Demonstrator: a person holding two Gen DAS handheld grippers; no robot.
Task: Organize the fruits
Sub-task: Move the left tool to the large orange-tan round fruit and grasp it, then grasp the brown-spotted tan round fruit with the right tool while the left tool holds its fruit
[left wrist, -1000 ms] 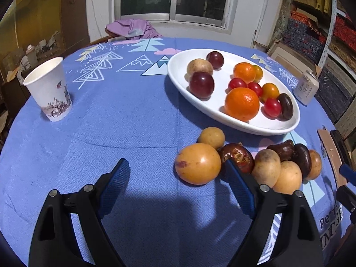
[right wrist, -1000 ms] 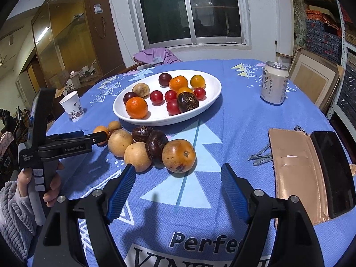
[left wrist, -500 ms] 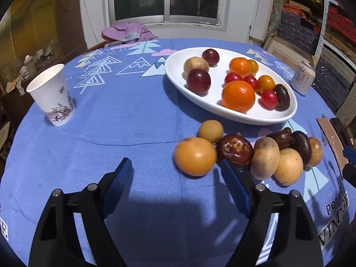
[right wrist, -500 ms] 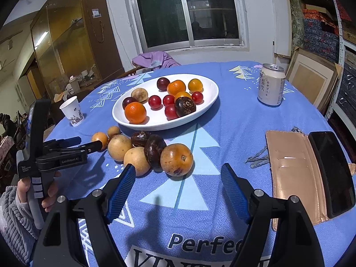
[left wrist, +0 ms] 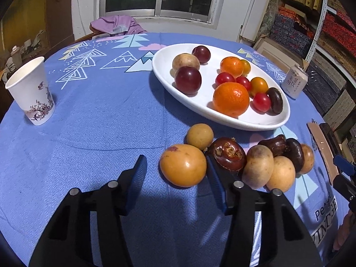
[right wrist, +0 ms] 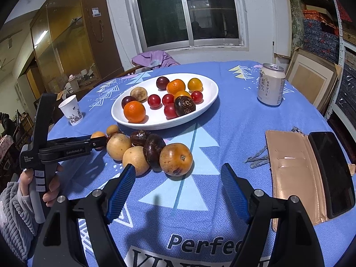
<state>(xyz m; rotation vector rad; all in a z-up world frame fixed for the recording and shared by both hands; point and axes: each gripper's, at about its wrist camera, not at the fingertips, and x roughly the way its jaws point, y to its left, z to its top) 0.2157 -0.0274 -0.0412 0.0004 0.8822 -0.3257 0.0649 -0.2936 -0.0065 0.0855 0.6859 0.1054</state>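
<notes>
left gripper (left wrist: 176,178): fingers spread partway, holding nothing; yellow-orange fruit (left wrist: 183,165) sits between the tips, right blue pad just beside or touching it, left pad clear of it
right gripper (right wrist: 178,189): fingers wide apart, nothing between them, low over the blue tablecloth (right wrist: 233,120); brown-orange fruit (right wrist: 176,159) lies just ahead of the tips
loose fruit row: on the cloth in front of the white dish (left wrist: 169,82), packed touching; in the left wrist view, left to right: yellow-orange fruit, small tan fruit (left wrist: 199,136) behind it, dark brown fruit (left wrist: 228,156), two tan fruits (left wrist: 257,168) (left wrist: 280,172), two more dark ones (left wrist: 294,153), orange-brown one at the far end
dish: oval, past the row, holds two oranges (left wrist: 231,99), dark red plums (left wrist: 188,80), small red and yellow-orange tomatoes (left wrist: 261,102), one tan fruit, one dark brown fruit
paper cup (left wrist: 31,91): upright, far left, well apart from the fruit
wallet and phone (right wrist: 311,169): lying open on the cloth, right side
drink can (right wrist: 270,84): upright, right of the dish, far side
purple cloth (right wrist: 153,59): on a chair back beyond the table, under the window
</notes>
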